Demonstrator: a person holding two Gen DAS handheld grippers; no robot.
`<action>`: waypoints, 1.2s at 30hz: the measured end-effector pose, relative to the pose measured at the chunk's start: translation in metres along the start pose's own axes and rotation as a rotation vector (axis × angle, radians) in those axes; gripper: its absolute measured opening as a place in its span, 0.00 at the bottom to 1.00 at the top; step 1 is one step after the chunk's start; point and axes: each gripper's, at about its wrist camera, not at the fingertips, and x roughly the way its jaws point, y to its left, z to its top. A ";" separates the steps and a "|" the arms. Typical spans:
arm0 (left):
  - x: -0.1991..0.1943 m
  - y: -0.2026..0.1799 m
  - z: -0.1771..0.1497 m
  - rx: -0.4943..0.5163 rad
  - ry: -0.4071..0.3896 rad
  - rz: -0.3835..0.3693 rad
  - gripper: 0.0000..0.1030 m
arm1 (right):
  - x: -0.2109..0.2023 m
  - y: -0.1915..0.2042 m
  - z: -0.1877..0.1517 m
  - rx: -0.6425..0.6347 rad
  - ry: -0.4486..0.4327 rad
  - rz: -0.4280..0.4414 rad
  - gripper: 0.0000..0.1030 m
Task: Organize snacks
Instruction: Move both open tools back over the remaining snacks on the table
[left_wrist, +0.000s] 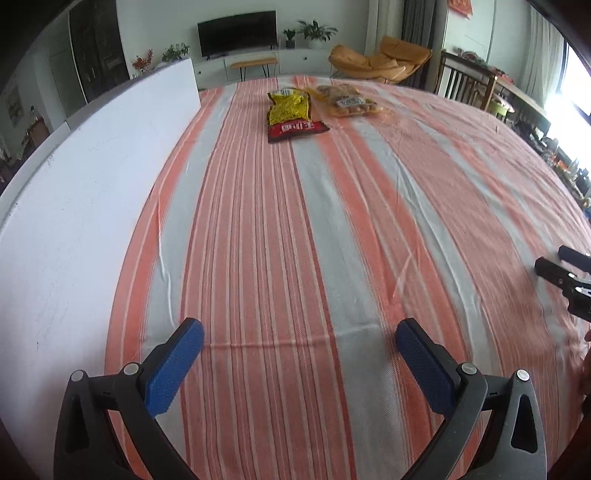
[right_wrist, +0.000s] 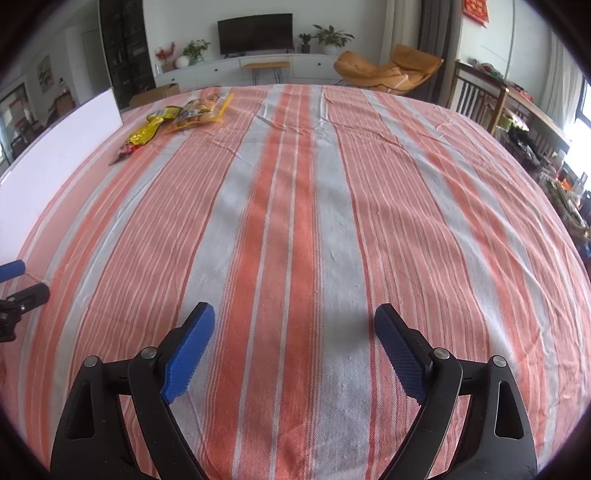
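Observation:
A yellow and red snack bag (left_wrist: 291, 114) lies flat at the far end of the striped table. A clear orange-tinted bag of round snacks (left_wrist: 349, 100) lies just right of it, touching or nearly so. Both show far left in the right wrist view: the yellow bag (right_wrist: 146, 133) and the clear bag (right_wrist: 199, 110). My left gripper (left_wrist: 299, 334) is open and empty, low over the cloth, far from the bags. My right gripper (right_wrist: 294, 317) is open and empty too; it shows at the right edge of the left wrist view (left_wrist: 565, 267).
An orange, grey and white striped cloth (left_wrist: 332, 240) covers the table. A white upright board (left_wrist: 85, 177) runs along the table's left side. Beyond the far edge are a TV unit, an orange lounge chair (left_wrist: 384, 62) and wooden chairs at the right.

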 end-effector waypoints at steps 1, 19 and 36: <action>-0.002 0.000 -0.002 -0.002 -0.012 0.000 1.00 | 0.000 0.000 0.000 0.000 0.000 0.000 0.88; -0.002 0.000 -0.003 -0.008 -0.028 0.002 1.00 | 0.001 0.000 0.001 0.001 0.001 -0.001 0.88; -0.002 0.000 -0.003 -0.008 -0.028 0.002 1.00 | 0.001 0.001 0.001 0.003 0.002 -0.002 0.88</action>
